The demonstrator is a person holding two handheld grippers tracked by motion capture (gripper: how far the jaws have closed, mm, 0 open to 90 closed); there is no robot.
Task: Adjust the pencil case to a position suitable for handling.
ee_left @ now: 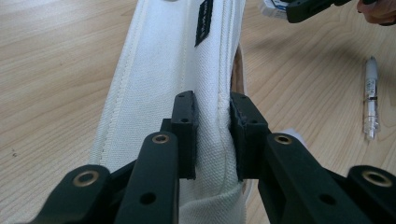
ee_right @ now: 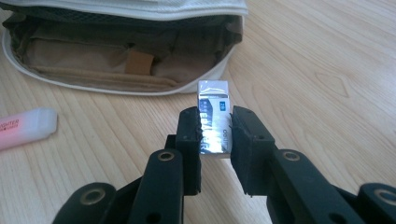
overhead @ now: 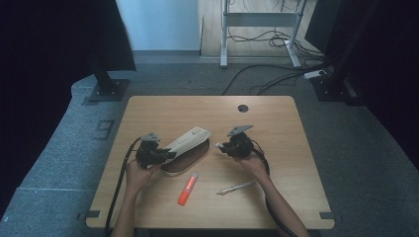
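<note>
We have one eraser (ee_right: 214,122) in a printed sleeve, clamped upright between the fingers of our right gripper (ee_right: 215,140) and carried just above the worktop (ee_right: 317,56), close to the open mouth of the pencil case (ee_right: 126,65). In the high view the eraser (overhead: 219,146) sits just right of the case (overhead: 187,144), near but not yet inside it.

Our left gripper (ee_left: 212,135) has its fingers clenched on the white fabric flap of the case (ee_left: 168,65), holding it raised so the brown lining and inner pockets lie exposed.

To do this step well, we judge that the left grip should keep the flap high and steady, so the opening stays wide. The right gripper should bring the eraser in low over the near rim, clear of the zip edge, and let go only once the eraser is well within the lining, so it cannot tip back out onto the worktop.

Counting what lies about: one pencil case, one eraser, one orange highlighter (overhead: 188,188) and one pen (overhead: 237,187), both resting on the worktop in front of the case, well apart from each other. Two grippers, each occupied.
</note>
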